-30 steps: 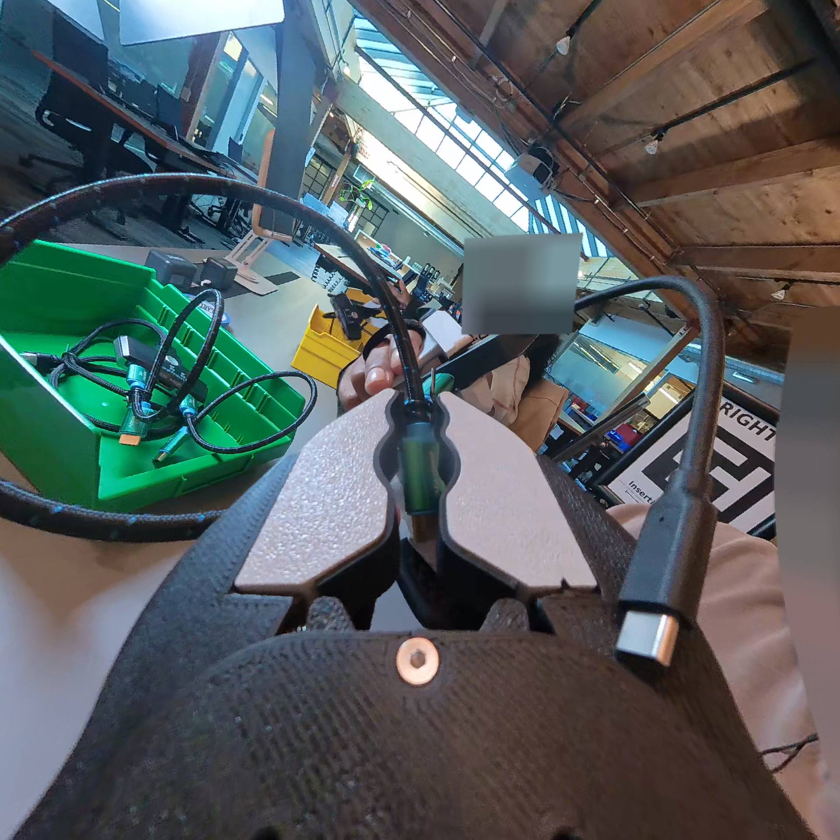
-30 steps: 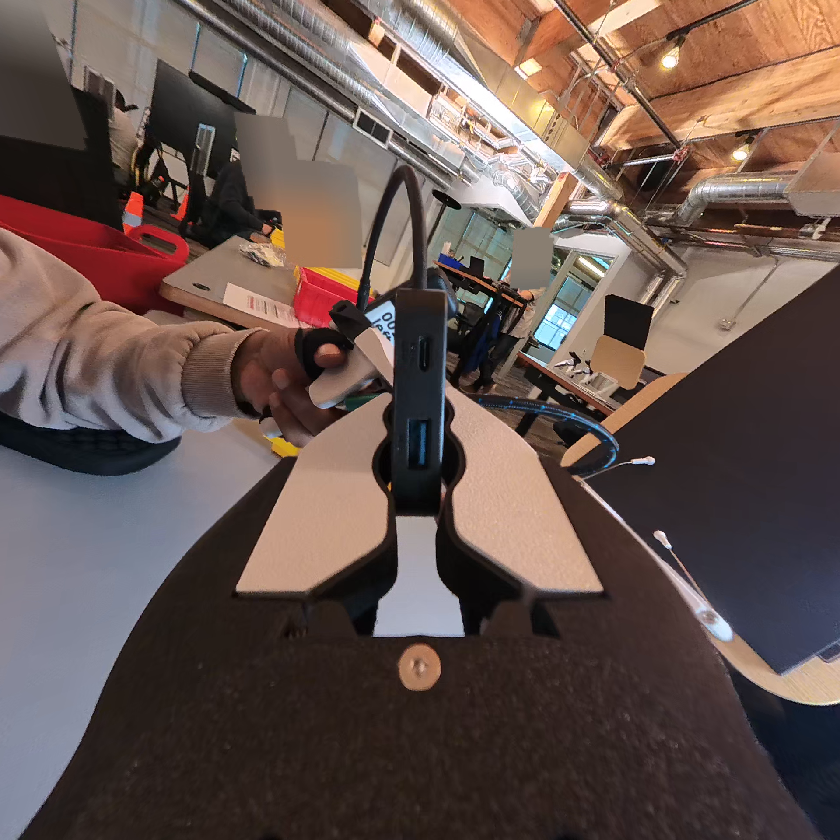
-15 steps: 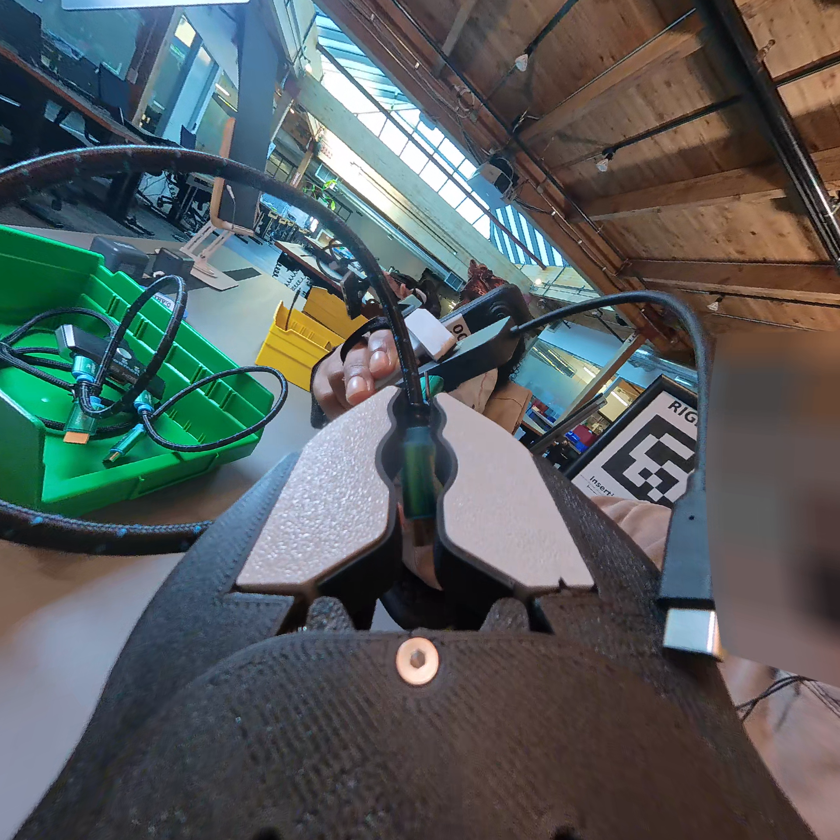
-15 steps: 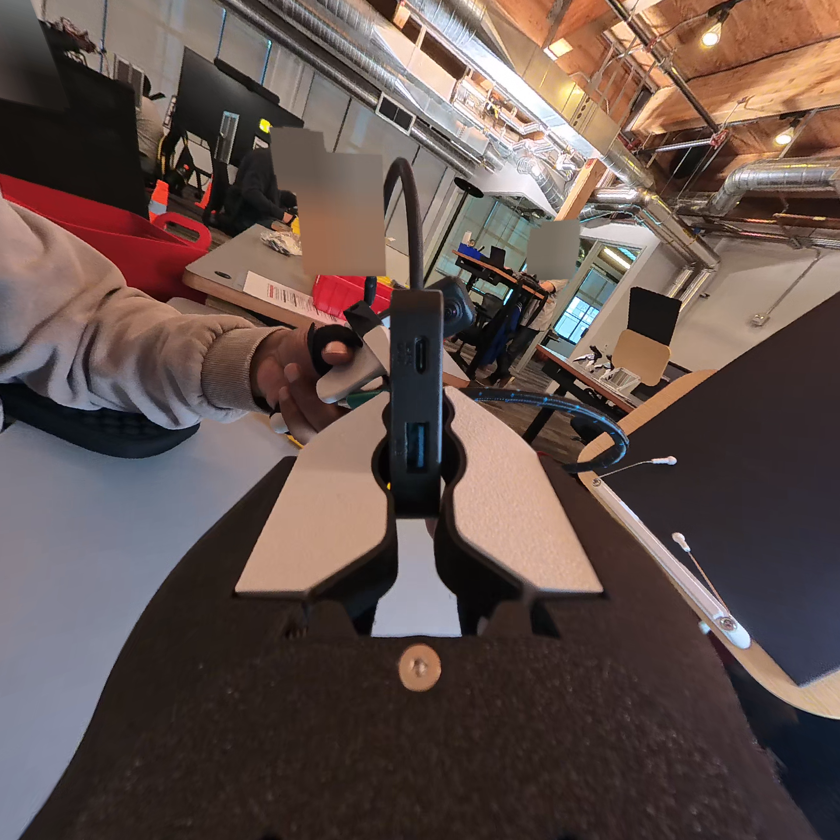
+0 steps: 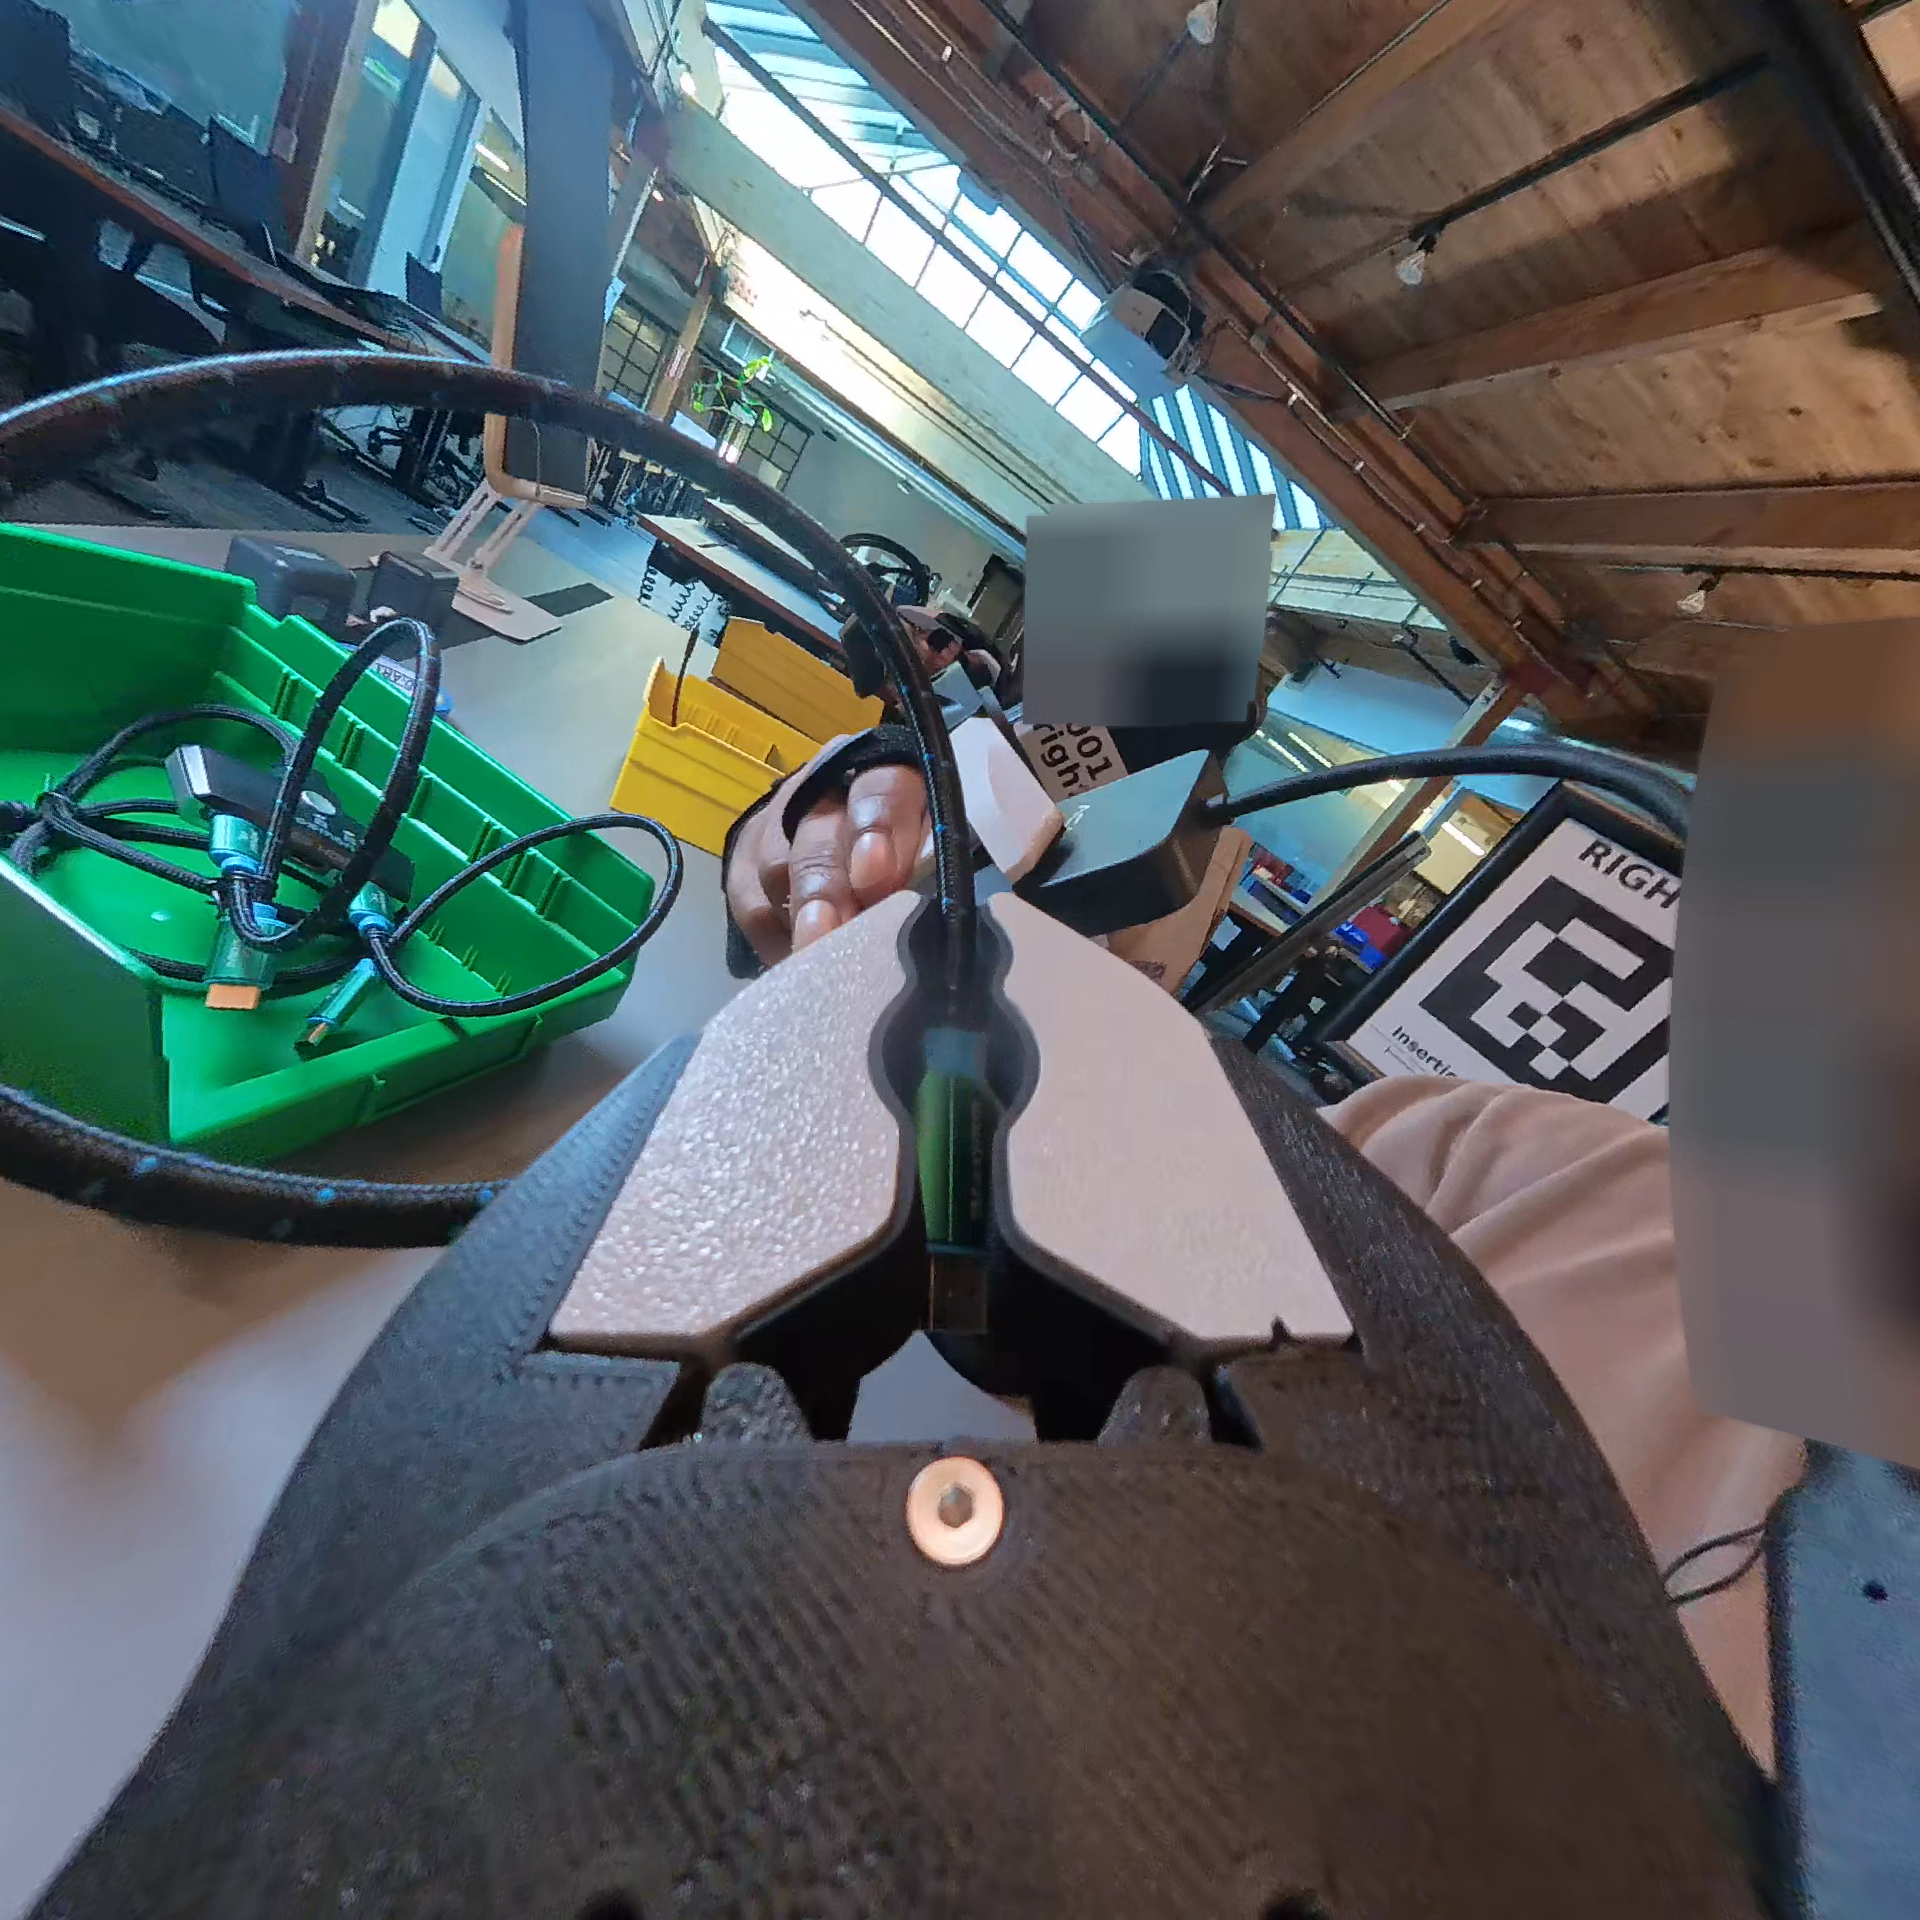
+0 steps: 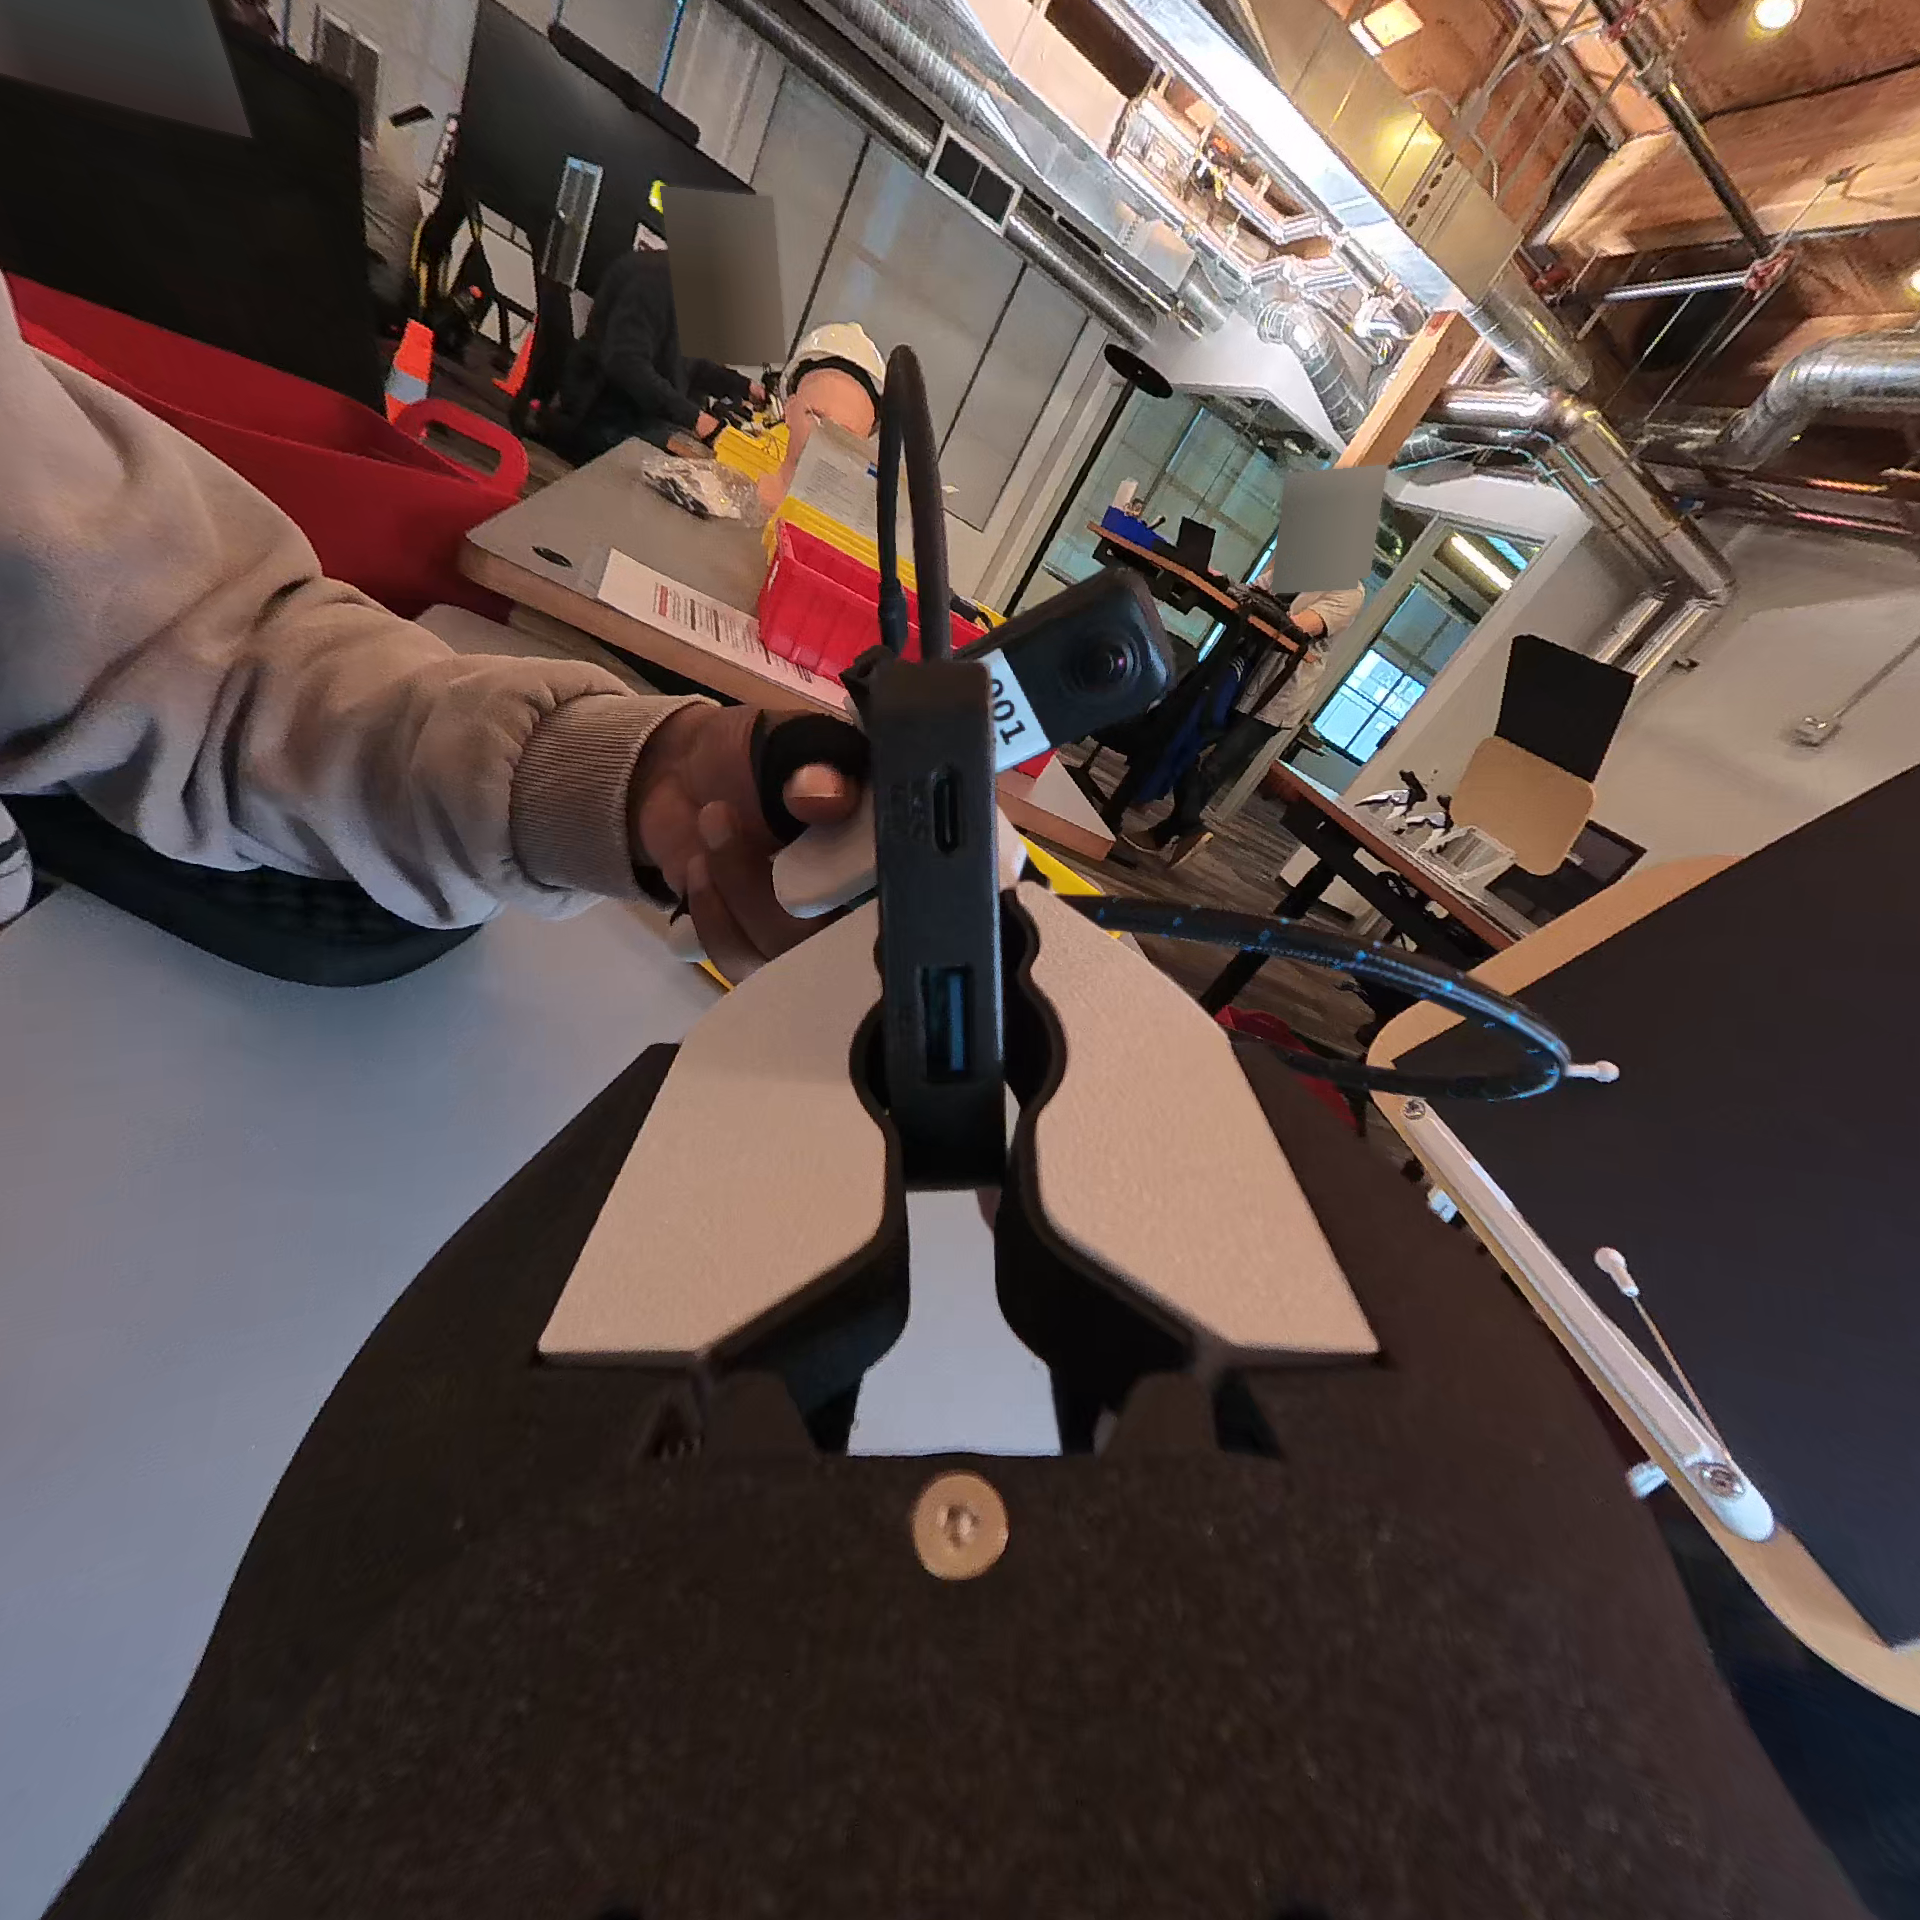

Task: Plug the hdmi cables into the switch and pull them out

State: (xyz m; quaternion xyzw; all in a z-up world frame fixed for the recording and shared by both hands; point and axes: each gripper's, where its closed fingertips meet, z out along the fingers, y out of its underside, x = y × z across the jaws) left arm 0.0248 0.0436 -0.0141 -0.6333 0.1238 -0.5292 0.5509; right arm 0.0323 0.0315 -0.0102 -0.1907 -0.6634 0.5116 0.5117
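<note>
My left gripper point(image 5: 951, 925) is shut on a green HDMI plug point(image 5: 954, 1132). The plug's metal end points back toward the camera, and its black braided cable point(image 5: 582, 405) arcs up and to the left. Just beyond, the black switch point(image 5: 1127, 852) is held by the other gripper, apart from the plug. In the right wrist view, my right gripper point(image 6: 943, 914) is shut on the switch point(image 6: 935, 821), which stands upright between the fingers with its side ports facing me. The switch's own thin black cable point(image 6: 902, 468) rises from its top. The braided cable point(image 6: 1351, 961) loops at the right.
A green bin point(image 5: 499, 831) with more braided cables and a second switch sits at the left, with a yellow bin point(image 5: 717, 748) behind it. A black-and-white marker board point(image 5: 1538, 977) stands at the right. A black panel point(image 6: 1714, 1143) edges the table at the right. A sleeved arm point(image 6: 312, 707) reaches across. Left and right tips are no more than a few centimetres apart.
The two grippers have come closer together, and the switch now sits just right of my left fingertips. The dangling plug of the switch's thin cable has left the left wrist view.
</note>
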